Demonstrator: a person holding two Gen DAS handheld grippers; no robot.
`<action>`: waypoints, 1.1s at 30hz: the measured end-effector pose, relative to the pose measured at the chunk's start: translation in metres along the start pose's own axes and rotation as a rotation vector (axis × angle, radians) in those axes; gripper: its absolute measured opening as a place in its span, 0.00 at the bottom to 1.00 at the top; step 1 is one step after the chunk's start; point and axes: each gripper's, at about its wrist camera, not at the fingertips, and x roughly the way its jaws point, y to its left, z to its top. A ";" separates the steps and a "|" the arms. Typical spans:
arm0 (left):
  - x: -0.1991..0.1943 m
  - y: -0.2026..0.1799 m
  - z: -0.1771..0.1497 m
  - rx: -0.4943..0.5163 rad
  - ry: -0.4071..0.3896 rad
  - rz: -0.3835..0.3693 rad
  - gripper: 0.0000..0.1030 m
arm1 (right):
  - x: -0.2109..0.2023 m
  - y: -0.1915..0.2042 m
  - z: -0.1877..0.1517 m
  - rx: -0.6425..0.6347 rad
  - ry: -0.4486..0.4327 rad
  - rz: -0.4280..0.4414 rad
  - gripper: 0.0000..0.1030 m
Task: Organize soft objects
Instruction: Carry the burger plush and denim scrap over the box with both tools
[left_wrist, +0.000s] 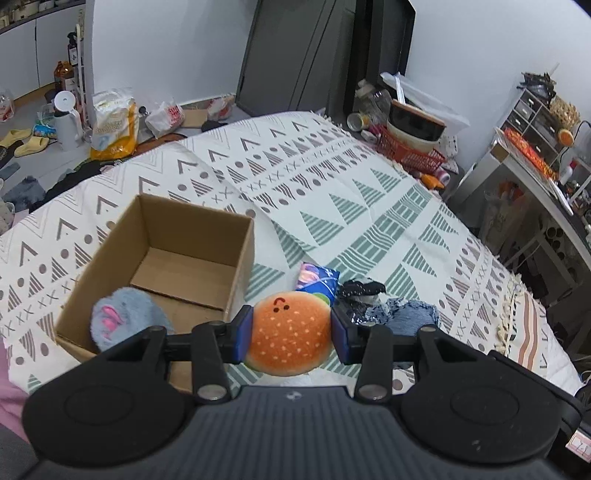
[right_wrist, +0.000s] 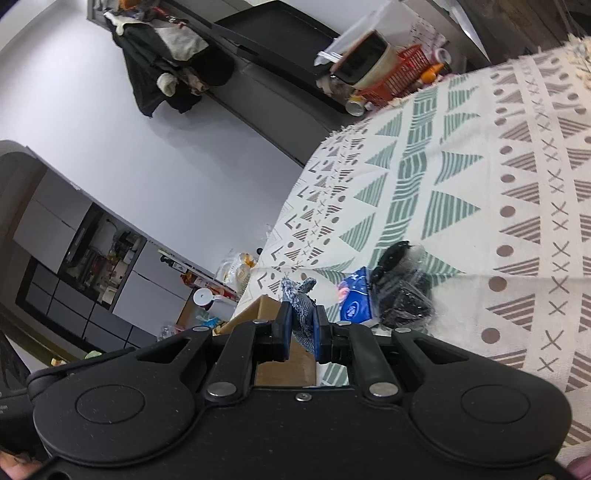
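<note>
In the left wrist view, the left gripper (left_wrist: 291, 334) was clamped on a burger plush (left_wrist: 288, 332) held just right of the cardboard box (left_wrist: 155, 221), which already contained a grey slipper (left_wrist: 125, 317); the carry step seemed underway, calling next for a shift over the box and release. In the right wrist view, the right gripper (right_wrist: 301, 328) pinched a denim scrap (right_wrist: 301, 306) tightly, just beside the box's corner (right_wrist: 258, 308), with a blue tissue pack (right_wrist: 352, 295) and black fabric (right_wrist: 404, 291) lying beyond on the bedspread (right_wrist: 480, 184).

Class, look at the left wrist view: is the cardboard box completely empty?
No, a grey plush lies inside the cardboard box.
</note>
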 end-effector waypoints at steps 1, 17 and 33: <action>-0.003 0.002 0.001 -0.002 -0.006 -0.001 0.42 | 0.000 0.003 -0.001 -0.005 0.001 0.002 0.11; -0.018 0.055 0.027 -0.056 -0.034 -0.014 0.42 | 0.022 0.051 -0.013 -0.095 0.041 0.005 0.11; 0.010 0.115 0.031 -0.146 0.021 -0.055 0.42 | 0.057 0.094 -0.033 -0.165 0.133 0.000 0.11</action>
